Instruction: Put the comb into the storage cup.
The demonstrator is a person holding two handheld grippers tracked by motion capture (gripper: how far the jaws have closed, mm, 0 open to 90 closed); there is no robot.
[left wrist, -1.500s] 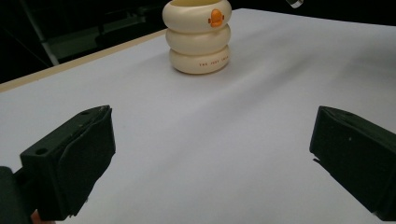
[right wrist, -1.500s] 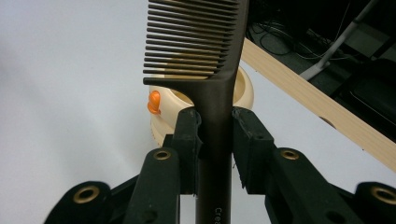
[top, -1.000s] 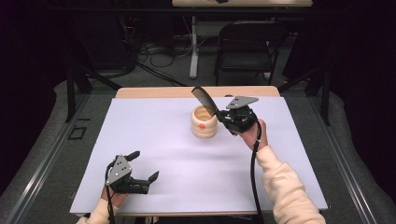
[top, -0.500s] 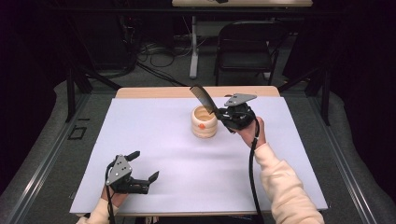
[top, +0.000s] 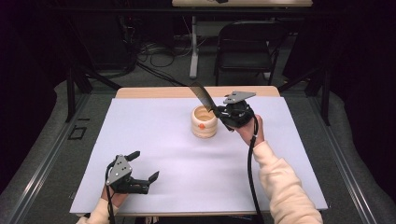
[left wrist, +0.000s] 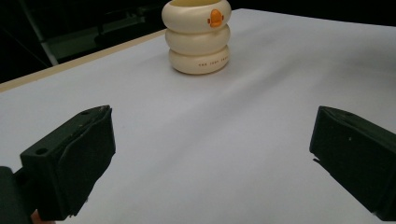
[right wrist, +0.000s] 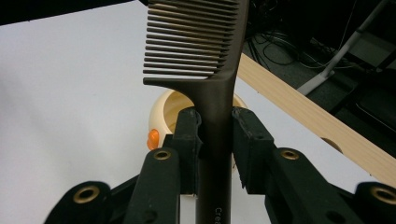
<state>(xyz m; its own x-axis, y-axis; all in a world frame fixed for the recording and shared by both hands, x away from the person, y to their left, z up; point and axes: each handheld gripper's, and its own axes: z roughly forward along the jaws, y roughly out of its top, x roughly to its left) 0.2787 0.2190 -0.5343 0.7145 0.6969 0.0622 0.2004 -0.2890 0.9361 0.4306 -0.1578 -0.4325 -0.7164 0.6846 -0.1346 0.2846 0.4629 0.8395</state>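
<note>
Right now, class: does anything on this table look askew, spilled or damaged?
Nothing stands out. The cream holder stands upright on the white sheet; the right tongs grip a brown comb above it; the left tongs are open.

Comb (top: 201,94) in right gripper (top: 223,113) above cup (top: 204,122)

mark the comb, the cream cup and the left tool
comb (right wrist: 212,100), right gripper view, on its handle below the teeth.
cream cup (left wrist: 198,39), left gripper view, on its ribbed side.
left tool (top: 142,168), high view, between its fingertips.
</note>
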